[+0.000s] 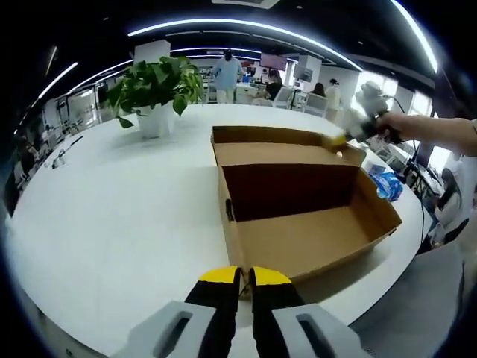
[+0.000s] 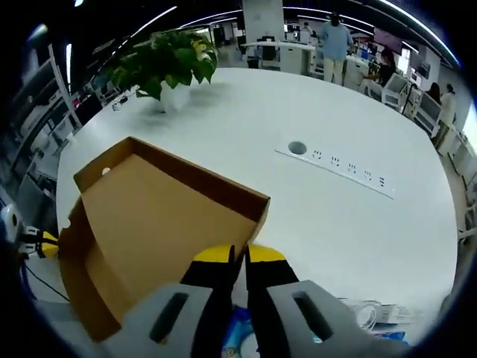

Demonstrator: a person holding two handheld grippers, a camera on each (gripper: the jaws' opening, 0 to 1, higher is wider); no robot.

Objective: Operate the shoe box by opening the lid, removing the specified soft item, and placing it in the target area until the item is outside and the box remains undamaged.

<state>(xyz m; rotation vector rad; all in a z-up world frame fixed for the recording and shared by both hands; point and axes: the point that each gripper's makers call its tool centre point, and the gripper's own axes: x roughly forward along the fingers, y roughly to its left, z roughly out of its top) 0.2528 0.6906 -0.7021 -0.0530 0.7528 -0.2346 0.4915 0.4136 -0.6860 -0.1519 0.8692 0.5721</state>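
I'm pinching the shoe box [image 1: 298, 216] front wall with the left gripper [image 1: 245, 277]. The right gripper [image 2: 238, 257], jaws closed, is meeting the lid [image 2: 160, 216] rim just ahead. The inside I'm seeing looks empty; next, I'm locating the soft item.

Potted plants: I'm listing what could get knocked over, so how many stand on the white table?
1. A potted plant stands on the white table beyond the open shoe box, also visible in the right gripper view. Others may be hidden.
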